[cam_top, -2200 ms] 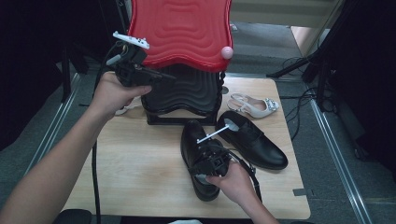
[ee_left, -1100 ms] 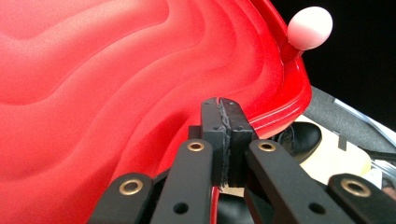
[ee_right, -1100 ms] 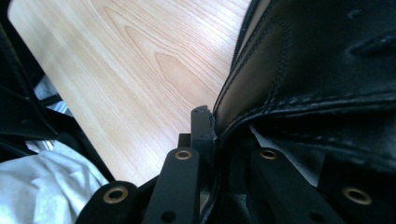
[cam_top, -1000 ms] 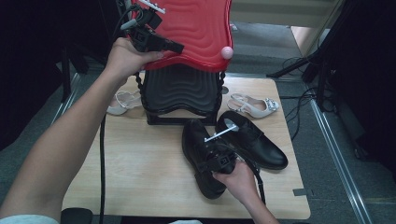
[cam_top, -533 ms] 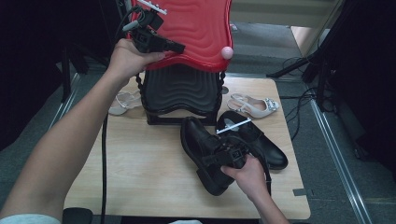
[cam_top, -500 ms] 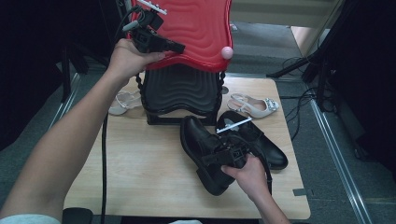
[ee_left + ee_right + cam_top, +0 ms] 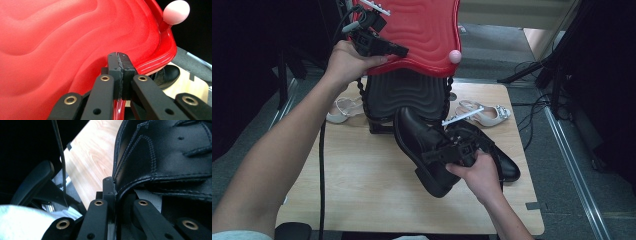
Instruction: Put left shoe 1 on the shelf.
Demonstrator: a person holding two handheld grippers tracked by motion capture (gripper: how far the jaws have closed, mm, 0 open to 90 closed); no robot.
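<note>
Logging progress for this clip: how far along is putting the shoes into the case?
Done: the left gripper is shut on the red lid, holding the black case open. In hand: the right gripper is shut on a black shoe, raised toward the case. Left: its mate and both white sandals remain on the table.

lid [image 7: 422, 30]: red, wavy ridges | shoe [image 7: 422, 145]: black | knob [image 7: 455, 56]: pink

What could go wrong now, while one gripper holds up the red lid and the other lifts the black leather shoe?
1. The left gripper pinches only the rim of the red wavy plastic lid; it might slip and fall shut.
2. The right gripper grips only the collar edge of the black leather shoe; the tilted shoe may twist loose.
3. It may bump the black container.
</note>
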